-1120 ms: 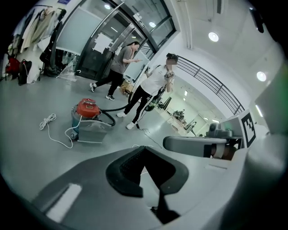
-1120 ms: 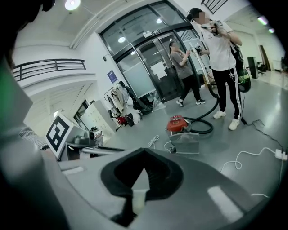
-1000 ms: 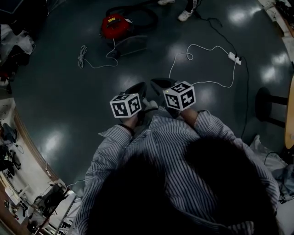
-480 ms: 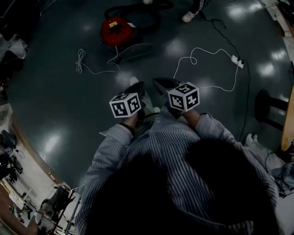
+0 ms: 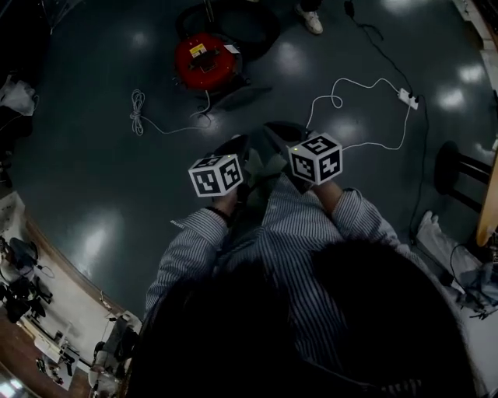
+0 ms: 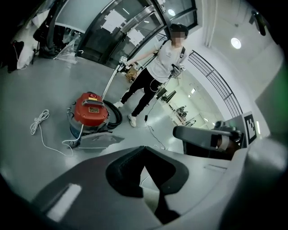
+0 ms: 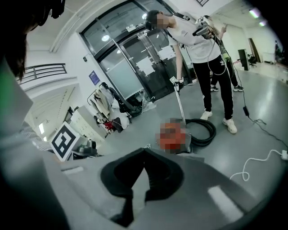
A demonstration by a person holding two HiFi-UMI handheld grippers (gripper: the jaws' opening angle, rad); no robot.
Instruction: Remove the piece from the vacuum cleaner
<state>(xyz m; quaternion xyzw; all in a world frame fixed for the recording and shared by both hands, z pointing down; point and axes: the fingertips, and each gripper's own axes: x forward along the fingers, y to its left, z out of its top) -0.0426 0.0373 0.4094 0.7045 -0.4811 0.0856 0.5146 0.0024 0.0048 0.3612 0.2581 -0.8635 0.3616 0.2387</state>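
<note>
The red vacuum cleaner [image 5: 204, 61] stands on the dark floor ahead of me, with its black hose [image 5: 233, 19] coiled behind it. A grey floor head [image 5: 237, 97] lies beside it. In the left gripper view the vacuum cleaner [image 6: 90, 110] has a metal wand [image 6: 110, 83] rising from it, and a standing person [image 6: 157, 67] holds the wand's top. My left gripper [image 5: 233, 148] and right gripper [image 5: 280, 134] are held close to my chest, well short of the vacuum. Both are shut with nothing between their jaws, as seen for the left gripper [image 6: 144, 164] and the right gripper [image 7: 144, 166].
A white cord [image 5: 138, 109] lies bundled left of the vacuum. Another white cable runs to a power strip [image 5: 406, 97] at the right. A dark stool [image 5: 455, 175] stands at the far right, and cluttered shelving [image 5: 23, 264] lines the left edge.
The vacuum cleaner sits lower and nearer in the head view than a second ago, so I have moved towards it. Both grippers stay shut in front of my chest.
</note>
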